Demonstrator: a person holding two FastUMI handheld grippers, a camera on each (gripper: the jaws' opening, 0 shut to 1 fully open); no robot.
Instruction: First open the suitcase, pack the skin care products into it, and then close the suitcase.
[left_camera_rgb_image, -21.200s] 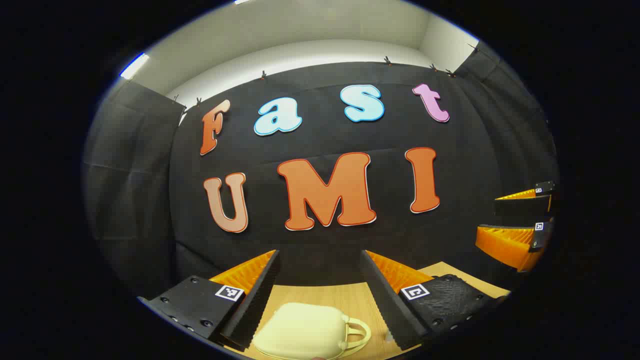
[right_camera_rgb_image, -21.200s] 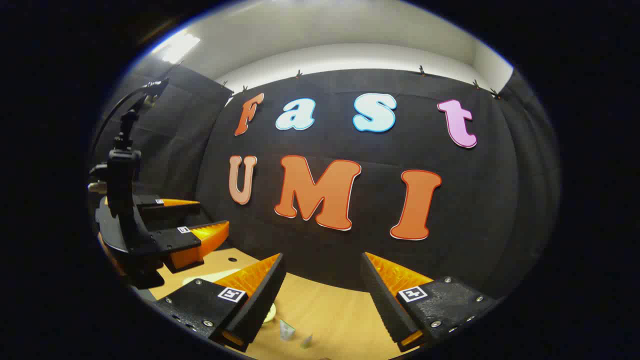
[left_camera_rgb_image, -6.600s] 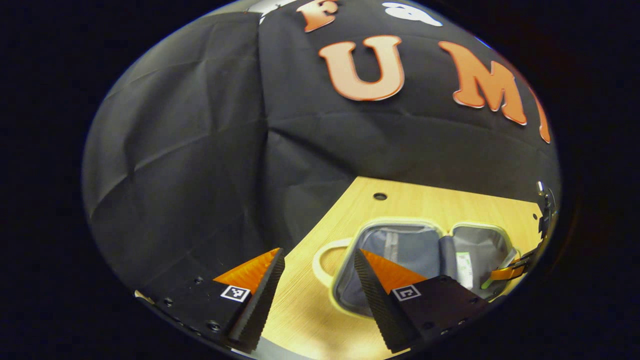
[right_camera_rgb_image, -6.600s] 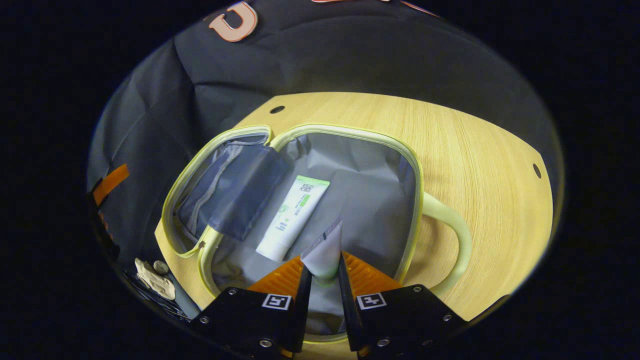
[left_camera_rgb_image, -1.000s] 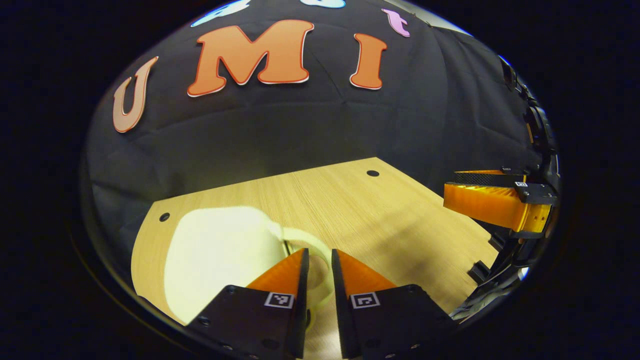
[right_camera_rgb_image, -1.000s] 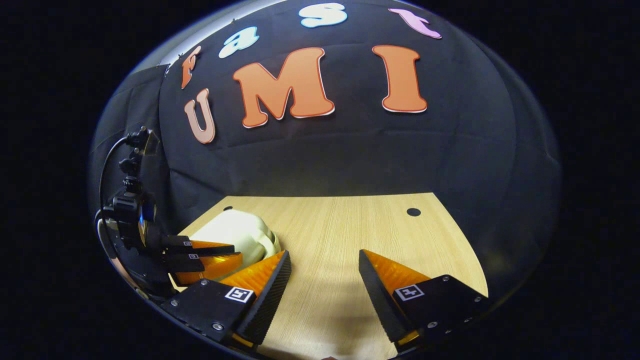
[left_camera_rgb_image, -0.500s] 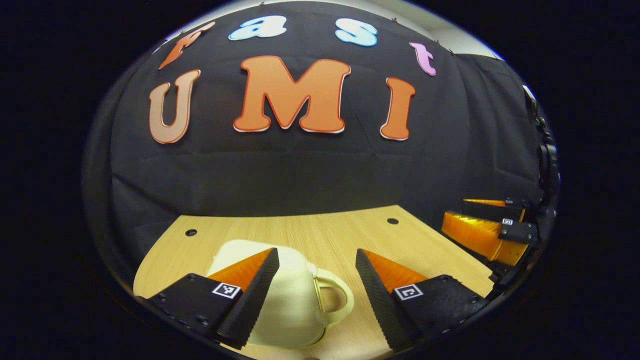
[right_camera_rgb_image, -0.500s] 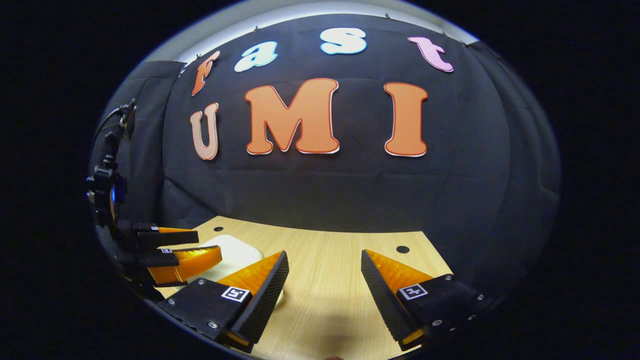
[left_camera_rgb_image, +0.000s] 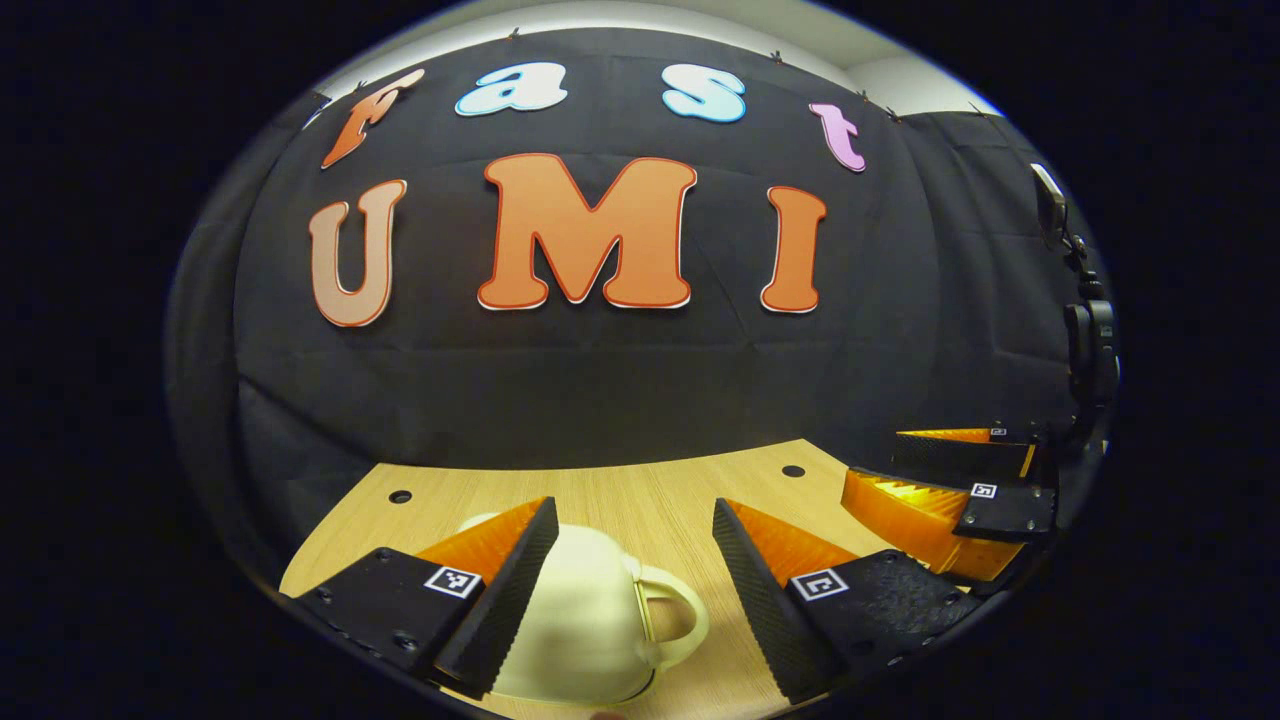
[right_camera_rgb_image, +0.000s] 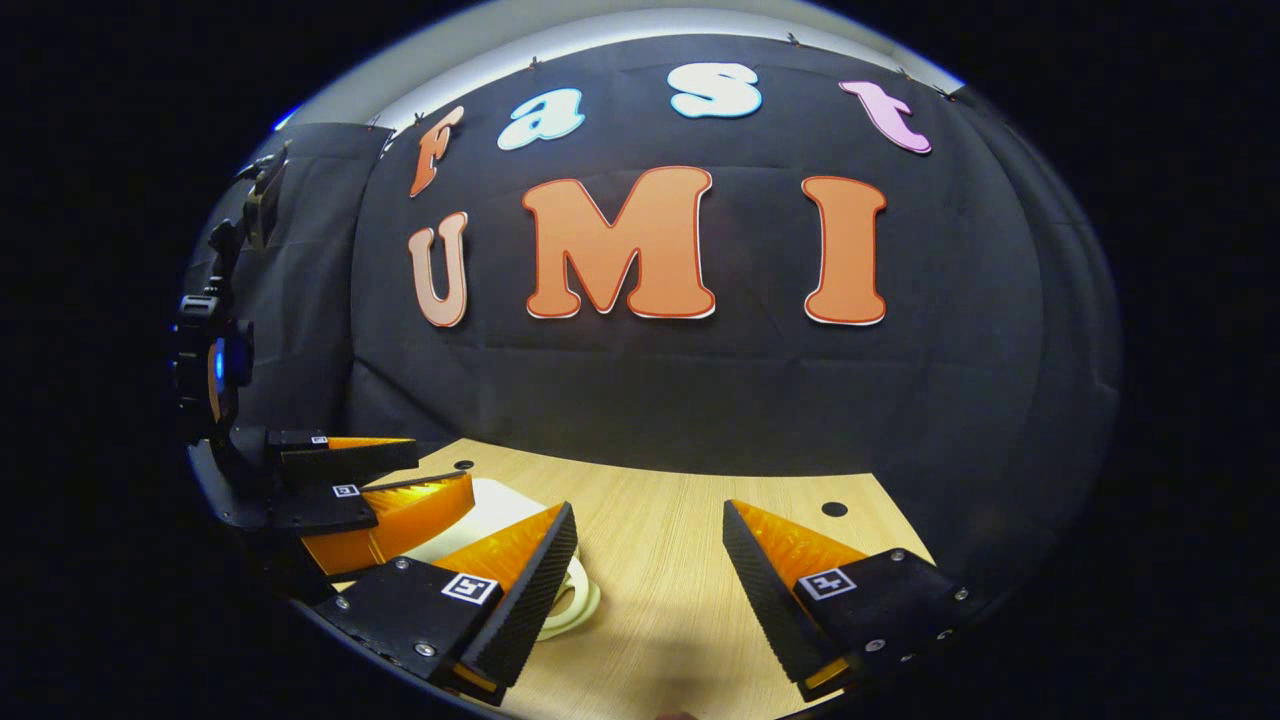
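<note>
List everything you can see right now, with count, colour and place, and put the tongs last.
suitcase: one, pale cream-yellow, closed, lying on the table below the left tongs, its loop handle pointing to the right in the left gripper view.
table: one, light wood with small round holes near its far edge, in front of the black cloth wall.
black cloth wall: one, black, behind the table.
left tongs: one, open, above the suitcase and holding nothing.
right tongs: one, open, over bare table to the right of the suitcase, holding nothing.
</note>
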